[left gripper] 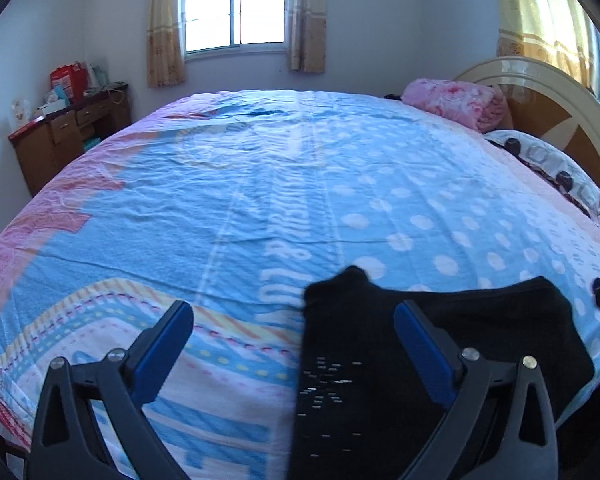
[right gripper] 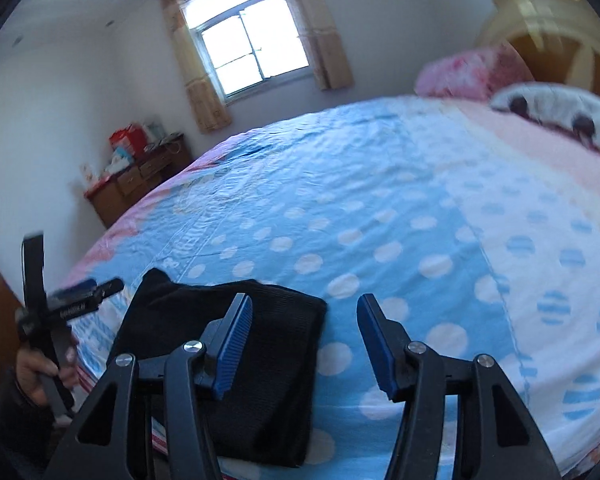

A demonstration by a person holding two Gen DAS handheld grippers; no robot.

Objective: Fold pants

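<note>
Left wrist view: the pants (left gripper: 432,360) lie folded into a black block at five o'clock on the bed (left gripper: 260,184); the left gripper (left gripper: 292,344) gapes wide, holding nothing — folding looks finished, only release remains.

Right wrist view: the right gripper (right gripper: 304,340) is half spread, empty; the block's long axis seems to run eleven-to-five — hard to be sure.
</note>
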